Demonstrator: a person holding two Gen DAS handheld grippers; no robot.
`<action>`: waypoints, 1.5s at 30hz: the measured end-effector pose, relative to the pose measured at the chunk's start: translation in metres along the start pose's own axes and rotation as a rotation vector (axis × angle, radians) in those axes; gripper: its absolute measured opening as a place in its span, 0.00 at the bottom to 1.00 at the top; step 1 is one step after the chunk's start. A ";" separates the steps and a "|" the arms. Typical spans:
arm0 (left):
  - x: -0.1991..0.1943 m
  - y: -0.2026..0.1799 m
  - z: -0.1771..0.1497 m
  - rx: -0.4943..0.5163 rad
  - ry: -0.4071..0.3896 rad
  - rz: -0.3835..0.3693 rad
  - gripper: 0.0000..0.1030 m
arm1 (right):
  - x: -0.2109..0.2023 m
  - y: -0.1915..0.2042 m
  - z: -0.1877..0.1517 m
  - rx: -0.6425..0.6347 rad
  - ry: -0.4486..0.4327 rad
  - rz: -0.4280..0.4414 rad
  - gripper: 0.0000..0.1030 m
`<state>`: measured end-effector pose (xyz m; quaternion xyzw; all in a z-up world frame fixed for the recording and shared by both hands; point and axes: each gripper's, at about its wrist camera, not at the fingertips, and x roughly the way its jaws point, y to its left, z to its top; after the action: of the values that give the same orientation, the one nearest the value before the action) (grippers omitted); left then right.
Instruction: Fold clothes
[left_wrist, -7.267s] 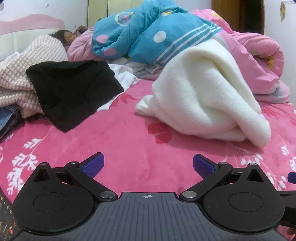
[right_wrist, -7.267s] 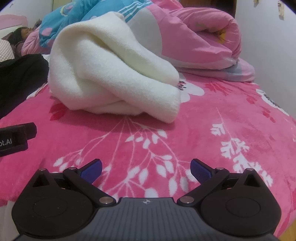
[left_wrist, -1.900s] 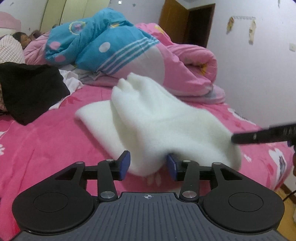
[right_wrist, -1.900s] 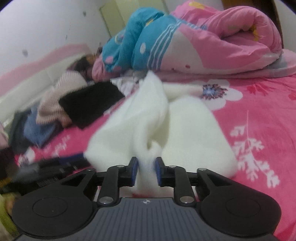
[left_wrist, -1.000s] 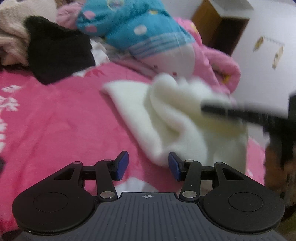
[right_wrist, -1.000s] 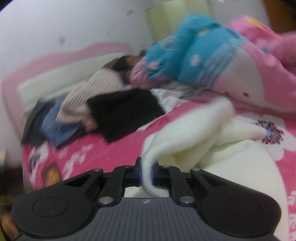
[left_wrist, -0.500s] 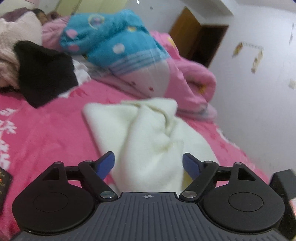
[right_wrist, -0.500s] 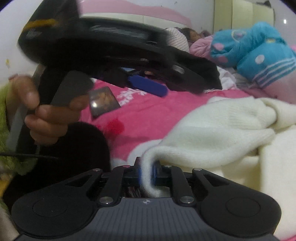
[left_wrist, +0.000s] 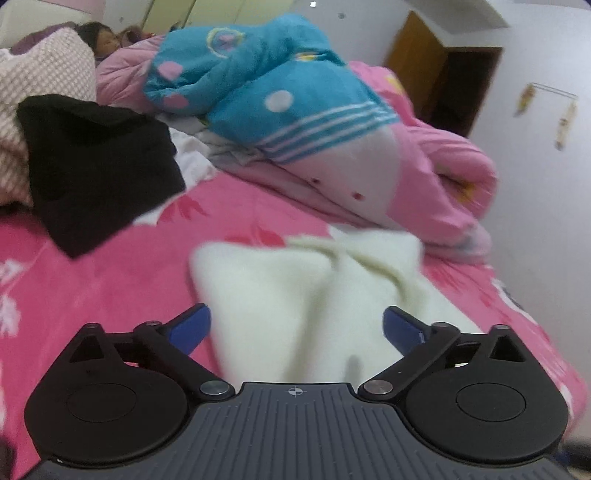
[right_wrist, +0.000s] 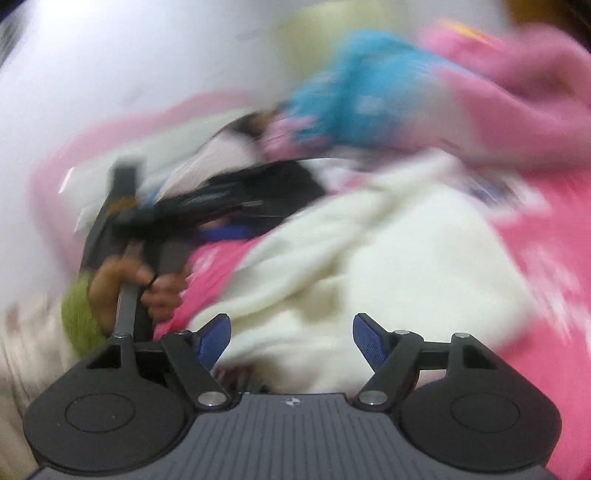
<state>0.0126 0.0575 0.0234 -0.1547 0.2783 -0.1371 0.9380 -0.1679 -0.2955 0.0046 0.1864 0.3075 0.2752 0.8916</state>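
Observation:
A cream fleece garment (left_wrist: 295, 291) lies crumpled on the pink floral bedspread (left_wrist: 110, 273). My left gripper (left_wrist: 295, 325) is open and empty, its blue fingers on either side of the garment's near edge. In the blurred right wrist view the same garment (right_wrist: 388, 266) fills the middle. My right gripper (right_wrist: 290, 338) is open over its near edge and holds nothing. The left gripper and the hand holding it (right_wrist: 155, 284) show at the left of that view.
A black garment (left_wrist: 96, 170) lies on a checked pile (left_wrist: 40, 96) at the left. A blue and pink quilt (left_wrist: 295, 110) is heaped at the back, with a person's head (left_wrist: 98, 40) beyond. A wooden door (left_wrist: 443, 85) stands at the right.
My right gripper, shut on the cream garment half a second ago, has opened and let it go while swinging fast. My left gripper stays open and has shifted slightly over the garment.

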 end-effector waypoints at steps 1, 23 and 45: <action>0.015 0.005 0.011 -0.015 0.015 0.023 0.99 | 0.001 -0.019 -0.001 0.108 0.007 -0.008 0.73; 0.126 0.007 0.021 0.192 0.245 0.147 0.35 | 0.072 -0.115 0.006 0.514 -0.034 0.022 0.23; 0.043 0.004 -0.012 0.149 0.152 -0.031 0.70 | 0.104 -0.202 0.099 0.531 -0.095 -0.081 0.58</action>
<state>0.0413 0.0443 -0.0082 -0.0780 0.3354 -0.1830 0.9208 0.0412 -0.4059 -0.0694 0.4139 0.3340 0.1400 0.8352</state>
